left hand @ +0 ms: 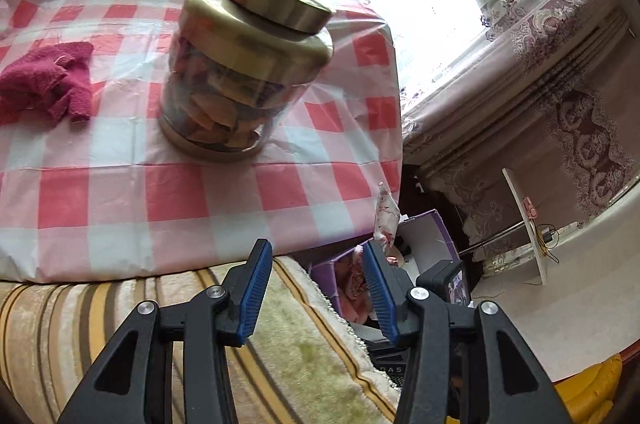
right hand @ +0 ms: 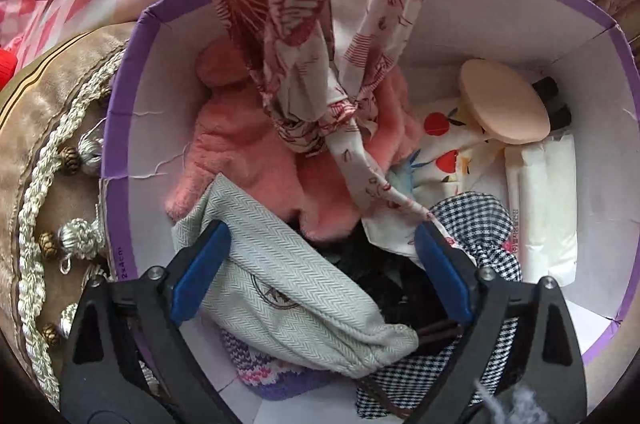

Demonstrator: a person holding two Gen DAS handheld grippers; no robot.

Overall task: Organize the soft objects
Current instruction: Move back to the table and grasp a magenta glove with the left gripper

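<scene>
Your right gripper (right hand: 322, 270) hangs over a box of soft things; your left gripper (left hand: 316, 292) is empty beside the worktop.

Your right jaws point straight down into the purple-rimmed box (right hand: 120, 159), spread wide and released, with a grey herringbone pouch (right hand: 296, 300) between them but not pinched. Behind it lie a pink fleece (right hand: 248, 151), a red-patterned scarf (right hand: 320, 35), a checked cloth (right hand: 476, 220) and a beige sponge (right hand: 504, 103). Your left jaws are partly parted, grasping nothing. Ahead of them, on the red-checked worktop (left hand: 180, 191), stand a gold-lidded jar (left hand: 248, 63) and a crumpled crimson cloth (left hand: 48, 79).
</scene>
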